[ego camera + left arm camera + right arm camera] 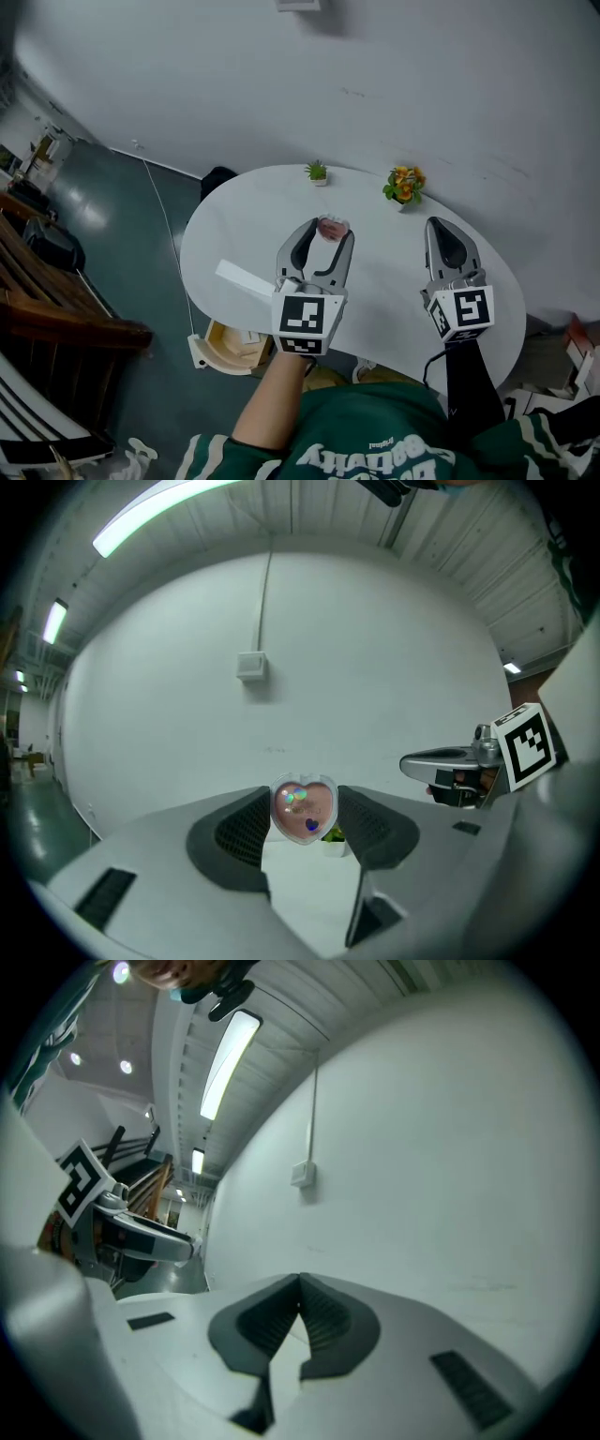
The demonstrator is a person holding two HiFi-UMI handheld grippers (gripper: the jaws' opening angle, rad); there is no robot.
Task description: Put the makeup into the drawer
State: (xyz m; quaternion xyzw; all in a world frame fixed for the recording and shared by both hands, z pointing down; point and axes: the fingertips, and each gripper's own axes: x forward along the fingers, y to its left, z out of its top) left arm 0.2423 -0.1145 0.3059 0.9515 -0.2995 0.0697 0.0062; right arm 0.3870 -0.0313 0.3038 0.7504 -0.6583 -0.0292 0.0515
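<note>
1. Green sweatshirt [375, 445] folds lie closest in the head view, and both forearms reach forward from them over a white oval table [225, 230].
2. On the left gripper [330, 229] the jaws stand partly apart, their ribbed dark pads pressing the two sides of a heart-shaped makeup case [304, 809].
3. The case is a clear plastic shell with a rounded rim around a pink heart. Two shiny, rainbow-tinted spots sit near its top, and a small dark blue heart sits low on its right side.
4. It is upright with its face toward the gripper's camera, held at the jaw tips clear of the table top. From the head view it sits over the table's middle, nearer the far edge.
5. The right gripper [301, 1286] has its jaws closed tip to tip with nothing between them, and it is level with the left one, well apart to its right.
6. A small green potted plant [317, 172] and a pot of orange flowers [404, 185] stand at the table's far edge by the white wall [422, 84].
7. A flat white oblong piece [242, 278] lies on the table's left part, near the left gripper's marker cube [305, 323].
8. A small box [251, 666] is mounted on the wall, with a thin line running up from it.
</note>
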